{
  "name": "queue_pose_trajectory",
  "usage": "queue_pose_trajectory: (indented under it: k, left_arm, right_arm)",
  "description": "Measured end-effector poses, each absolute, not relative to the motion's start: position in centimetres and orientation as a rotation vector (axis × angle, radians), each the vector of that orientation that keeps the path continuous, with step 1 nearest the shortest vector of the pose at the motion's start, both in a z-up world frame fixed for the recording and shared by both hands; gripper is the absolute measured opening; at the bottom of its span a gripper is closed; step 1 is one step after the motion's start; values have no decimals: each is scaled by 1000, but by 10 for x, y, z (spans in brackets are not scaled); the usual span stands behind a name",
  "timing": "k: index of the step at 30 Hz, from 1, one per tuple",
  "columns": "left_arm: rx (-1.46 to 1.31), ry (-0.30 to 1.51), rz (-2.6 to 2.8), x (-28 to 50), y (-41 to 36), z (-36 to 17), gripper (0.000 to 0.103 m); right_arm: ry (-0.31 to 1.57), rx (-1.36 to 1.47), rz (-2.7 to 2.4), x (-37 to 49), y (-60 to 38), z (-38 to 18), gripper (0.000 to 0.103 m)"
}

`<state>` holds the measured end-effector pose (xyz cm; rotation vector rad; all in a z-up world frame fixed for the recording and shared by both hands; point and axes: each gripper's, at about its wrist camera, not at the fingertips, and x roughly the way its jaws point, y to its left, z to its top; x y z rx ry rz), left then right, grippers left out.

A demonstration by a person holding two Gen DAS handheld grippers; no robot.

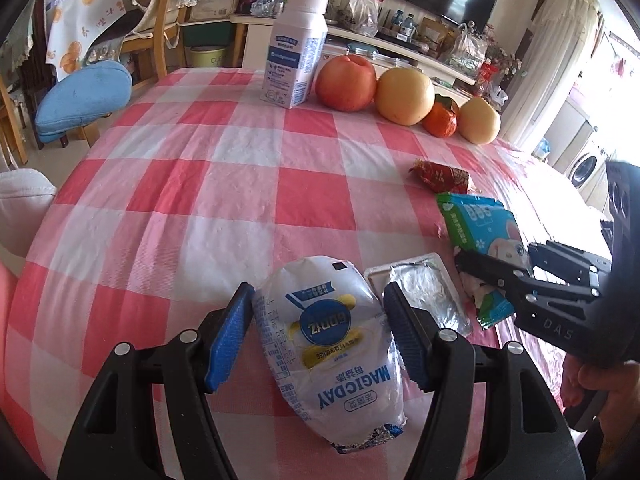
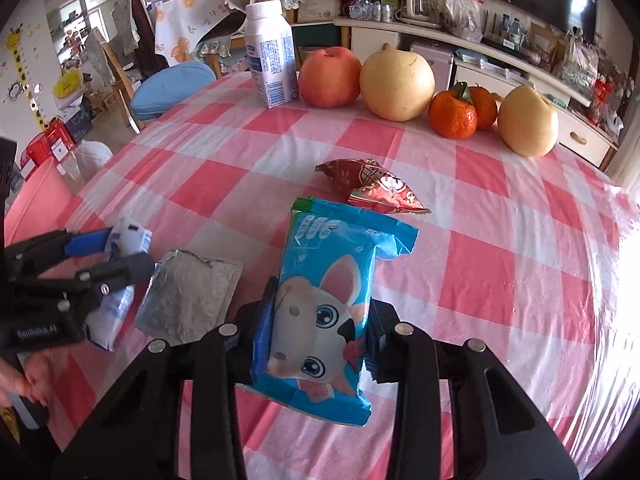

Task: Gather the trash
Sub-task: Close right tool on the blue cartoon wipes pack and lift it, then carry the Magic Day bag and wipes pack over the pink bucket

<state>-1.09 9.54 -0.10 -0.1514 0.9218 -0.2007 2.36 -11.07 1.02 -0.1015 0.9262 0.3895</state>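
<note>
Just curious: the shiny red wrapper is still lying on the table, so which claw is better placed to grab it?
Neither is free, but probably the right claw: the red wrapper lies just beyond the blue packet it grips.

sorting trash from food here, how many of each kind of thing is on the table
Wrappers and packets: 4 – white pouch, foil packet, blue packet, red wrapper
Fruit: 5 – apple, two pears, two tangerines
Milk bottle: 1
Total: 10
</note>
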Motion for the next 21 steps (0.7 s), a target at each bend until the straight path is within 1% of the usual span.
queue_pose_trajectory:
  k: [9, 21]
  left_arm:
    - [-230, 887, -190, -16, 117, 7, 67]
    - [-304, 818, -217, -27, 137, 26, 66]
  right_arm:
    - [889, -111, 357, 14, -111, 15, 36]
    - [835, -23, 343, -6, -116, 35, 36]
